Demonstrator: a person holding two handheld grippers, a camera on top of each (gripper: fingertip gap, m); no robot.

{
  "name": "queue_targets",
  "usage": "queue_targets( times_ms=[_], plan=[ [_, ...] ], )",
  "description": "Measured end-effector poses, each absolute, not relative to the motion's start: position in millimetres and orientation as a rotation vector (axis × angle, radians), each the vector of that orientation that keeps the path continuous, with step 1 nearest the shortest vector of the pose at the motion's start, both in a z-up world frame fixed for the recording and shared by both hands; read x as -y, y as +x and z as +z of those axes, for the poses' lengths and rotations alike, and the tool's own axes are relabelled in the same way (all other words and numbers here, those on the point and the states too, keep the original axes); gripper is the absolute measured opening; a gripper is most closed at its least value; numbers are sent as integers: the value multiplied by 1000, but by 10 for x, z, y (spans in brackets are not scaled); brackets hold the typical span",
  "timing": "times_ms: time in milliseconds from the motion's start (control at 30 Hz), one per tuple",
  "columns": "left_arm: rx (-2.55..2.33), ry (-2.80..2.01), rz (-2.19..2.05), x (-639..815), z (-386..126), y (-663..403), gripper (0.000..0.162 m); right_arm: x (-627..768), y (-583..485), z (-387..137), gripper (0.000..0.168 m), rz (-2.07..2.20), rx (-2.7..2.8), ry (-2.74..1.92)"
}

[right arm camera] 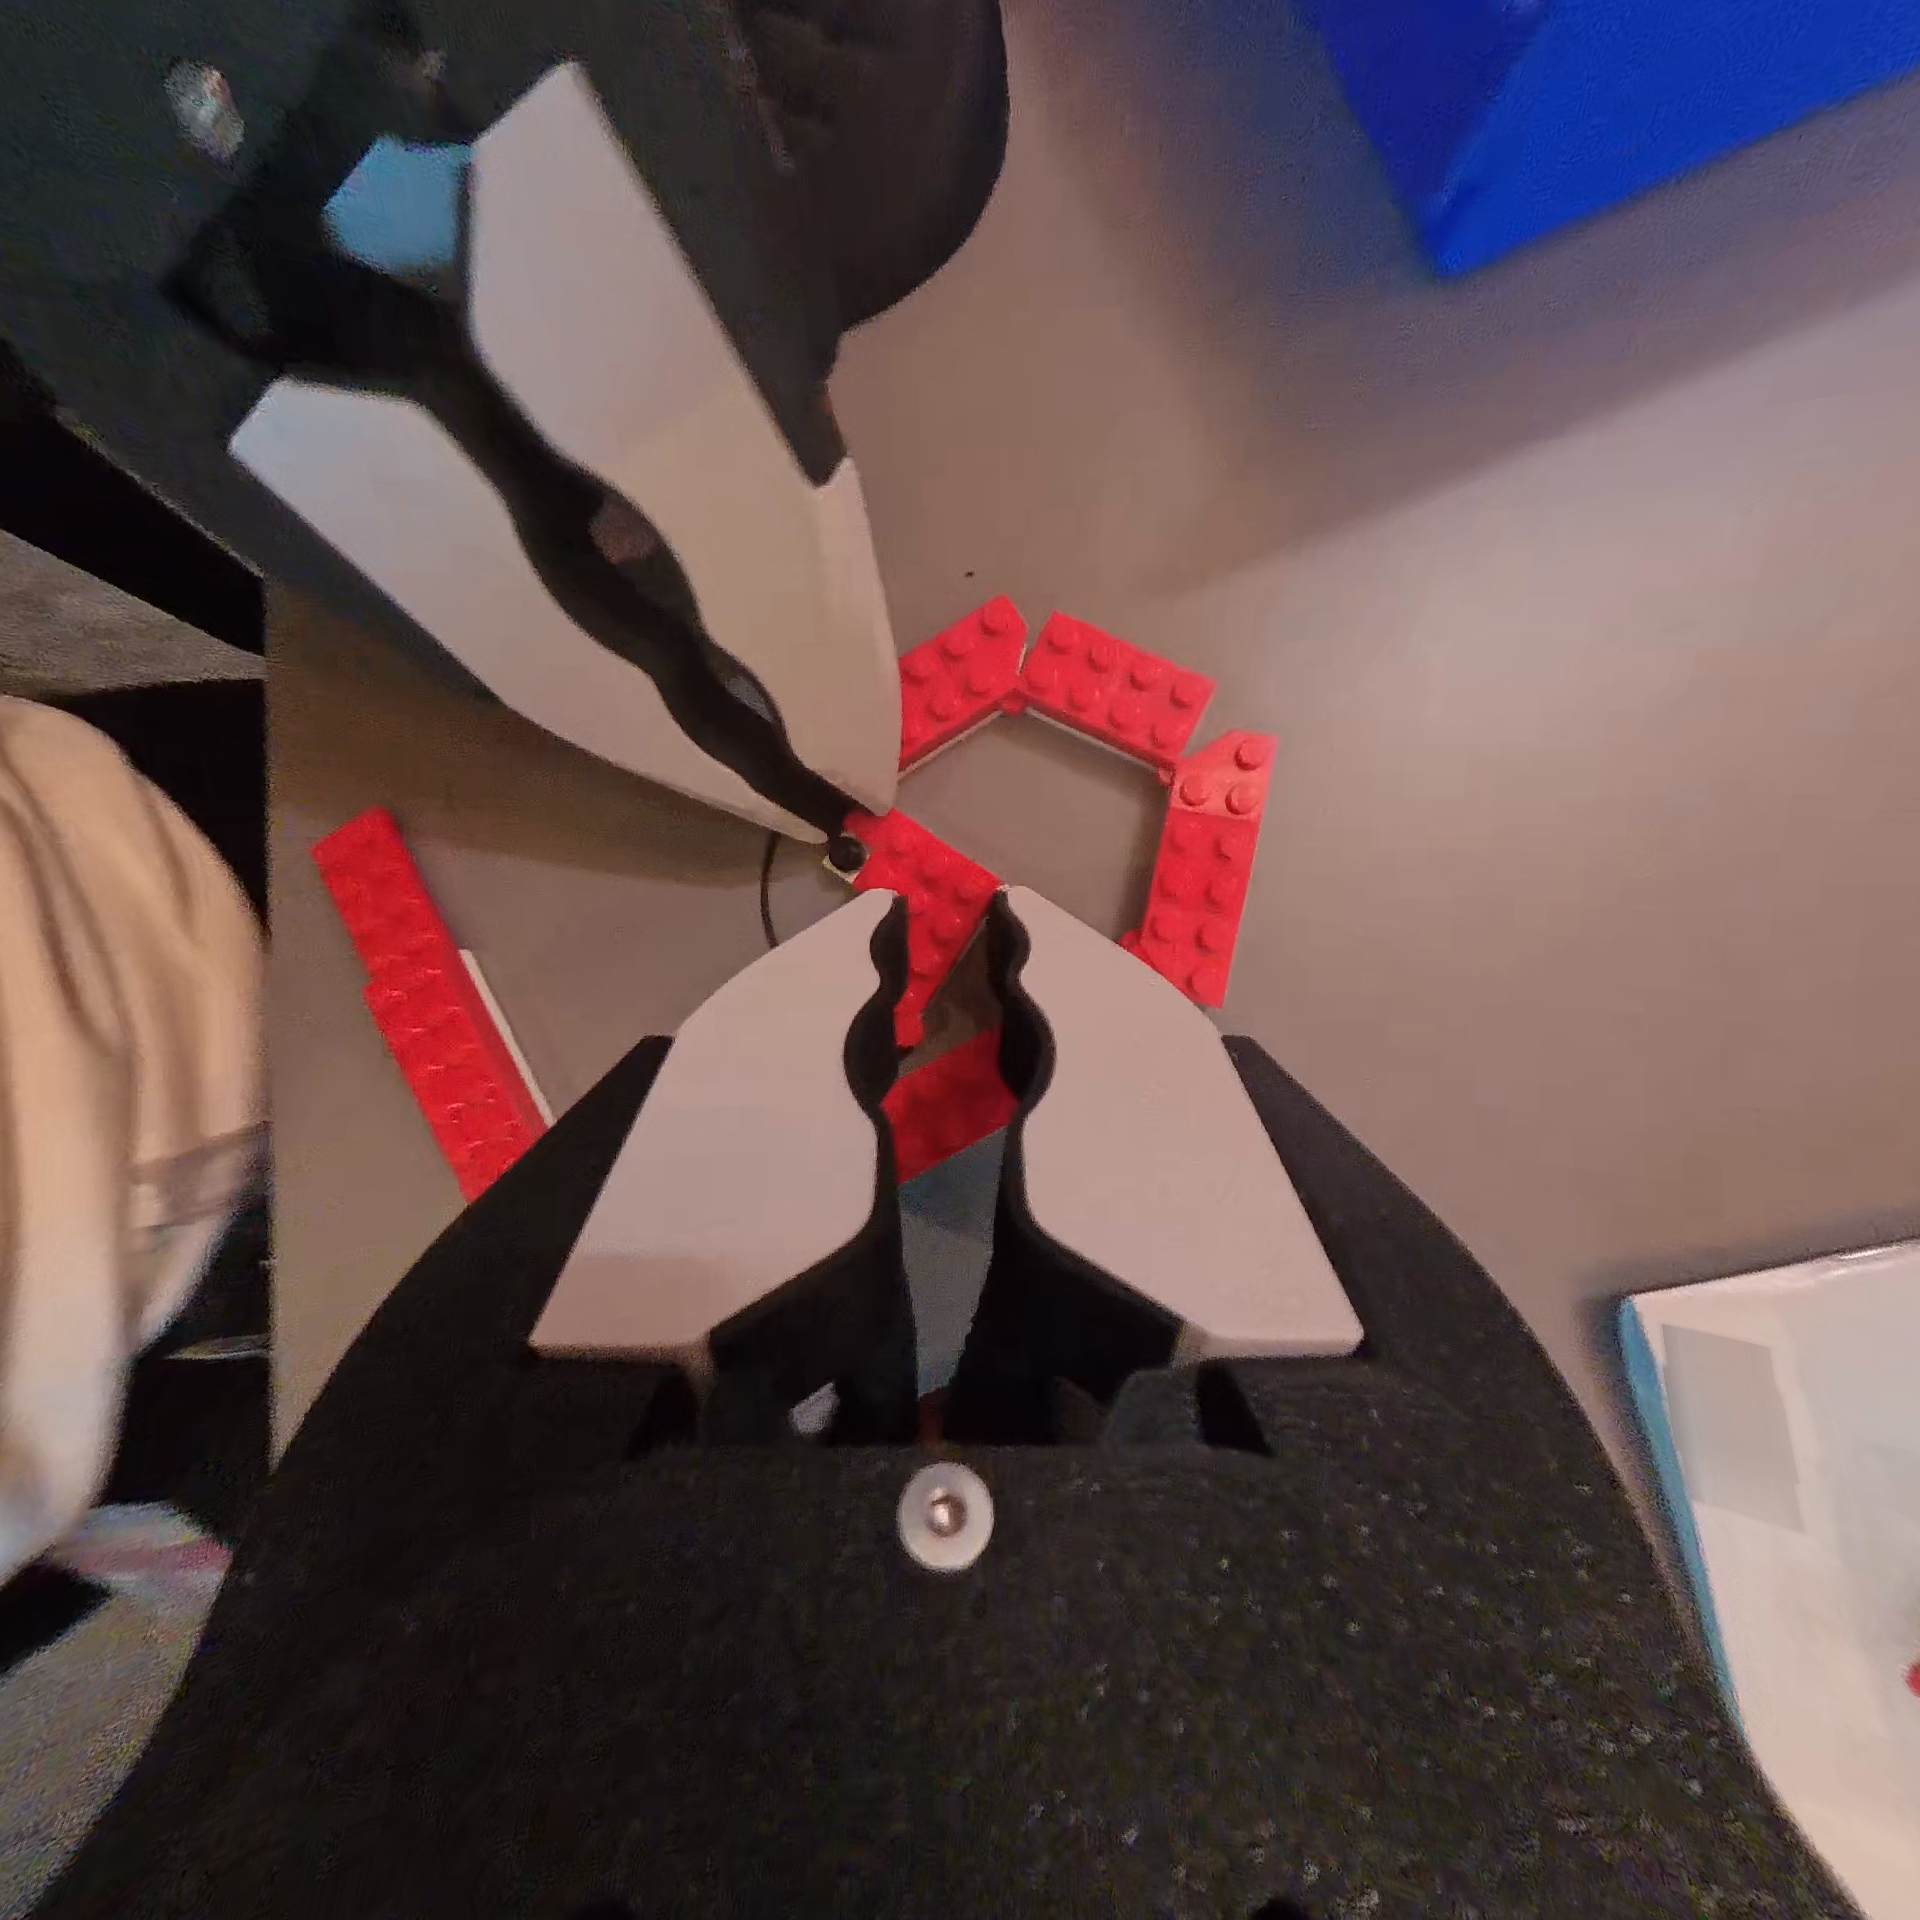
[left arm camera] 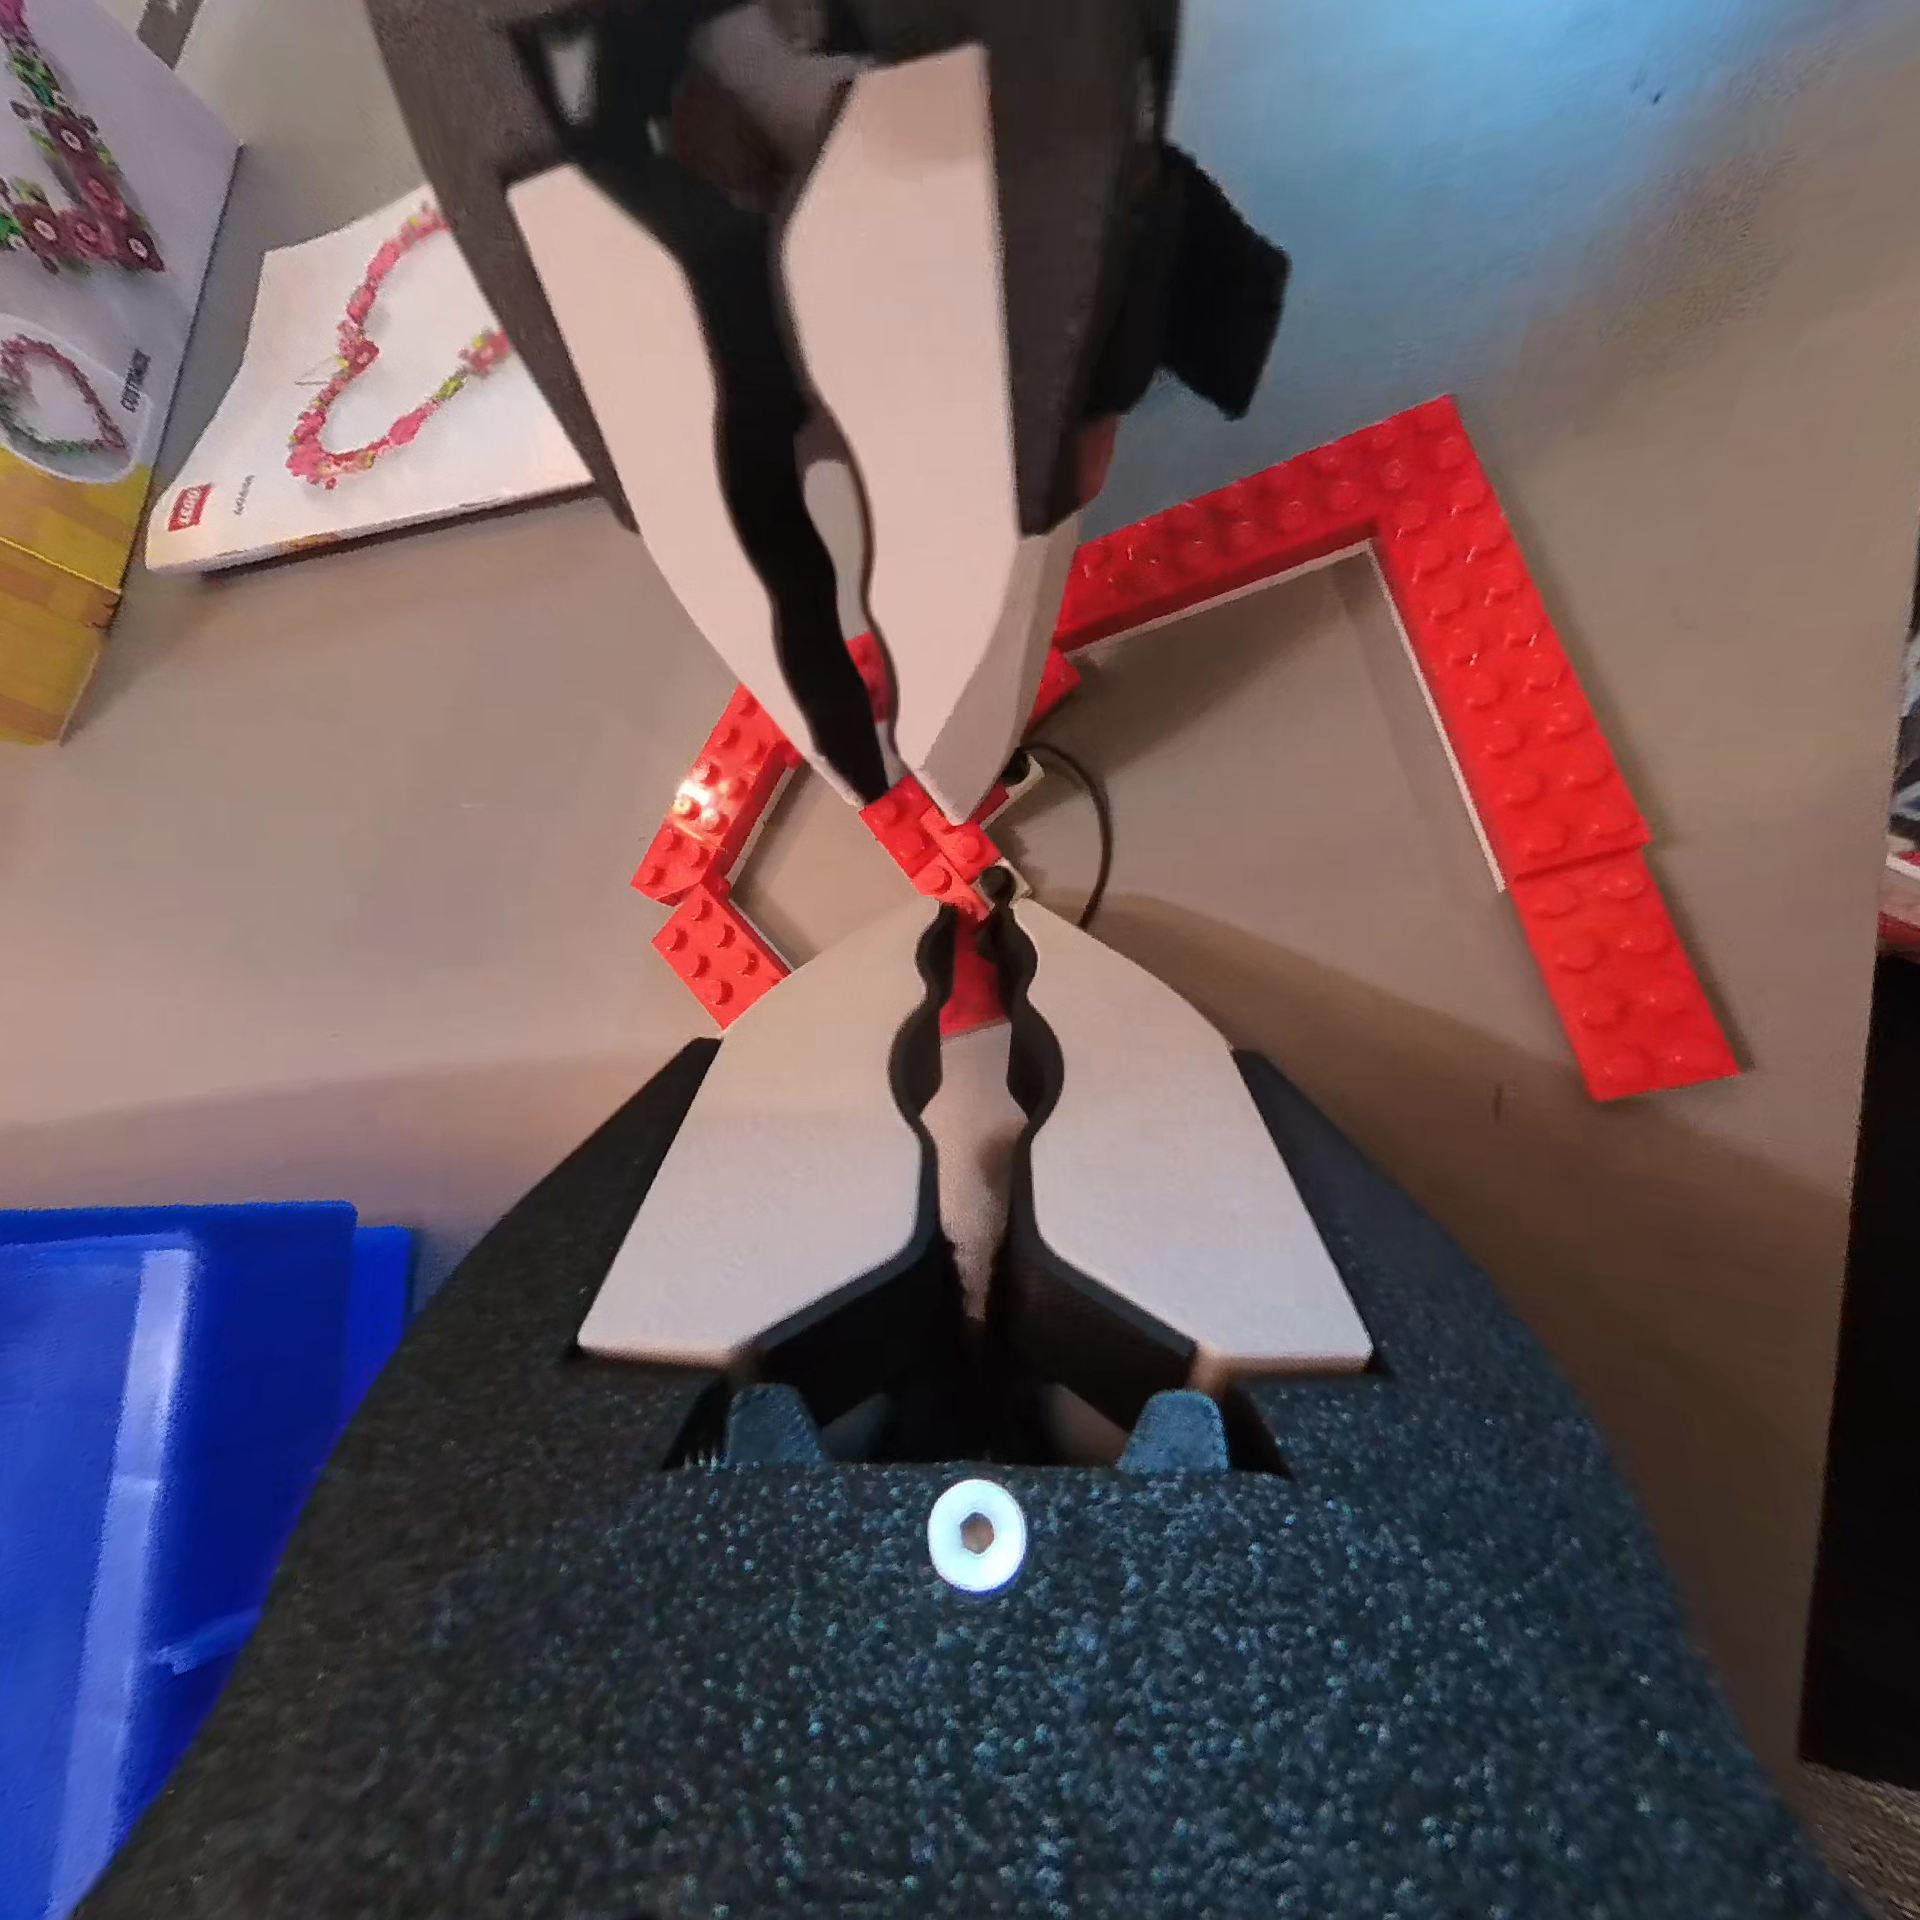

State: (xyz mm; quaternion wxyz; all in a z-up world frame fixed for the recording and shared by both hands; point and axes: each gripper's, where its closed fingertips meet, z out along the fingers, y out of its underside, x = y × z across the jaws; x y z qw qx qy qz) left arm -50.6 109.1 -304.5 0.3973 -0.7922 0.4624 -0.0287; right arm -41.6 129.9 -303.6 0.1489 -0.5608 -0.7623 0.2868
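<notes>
A frame of red studded plates lies on the grey-brown table: a long angled arm and a curved run of short plates, which the right wrist view also shows. My right gripper is shut on a red plate at the frame's middle. In the left wrist view it comes in from above. My left gripper is shut on a small black piece at that plate's end, where a thin black cord loops out. In the right wrist view it enters from the upper left.
A blue bin stands at the near left and shows in the right wrist view. A booklet and a printed box lie at the far left. A white sheet with a blue edge and a person's pale sleeve are close.
</notes>
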Motion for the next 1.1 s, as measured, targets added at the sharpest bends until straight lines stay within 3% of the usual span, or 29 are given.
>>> queue_targets(
  times_ms=[167,267,300,333,400,900,1100],
  plan=[
    [-1144,-2026,-73,-1123,-3048,-517,7,-1104,-438,-2994,0,913,2174,-1400],
    [-1152,-2013,-51,-1121,-3048,-517,7,-1131,-454,-2924,0,1018,2115,-1467],
    [-1155,-2010,-47,-1120,-3048,-517,7,-1145,-441,-2895,8,1080,2108,-1516],
    [-1157,-2007,-47,-1118,-3048,-516,7,-1186,-426,-2908,27,1095,2111,-1589],
    [-1158,-2004,-44,-1118,-3048,-516,7,-1275,-399,-2974,35,1060,2155,-1671],
    [-1164,-1998,-67,-1101,-3045,-508,7,-1283,-453,-3071,22,924,2373,-1428],
    [-1142,-2015,-75,-1119,-3046,-521,6,-1179,-490,-2887,17,1111,2192,-1197]
  ],
)
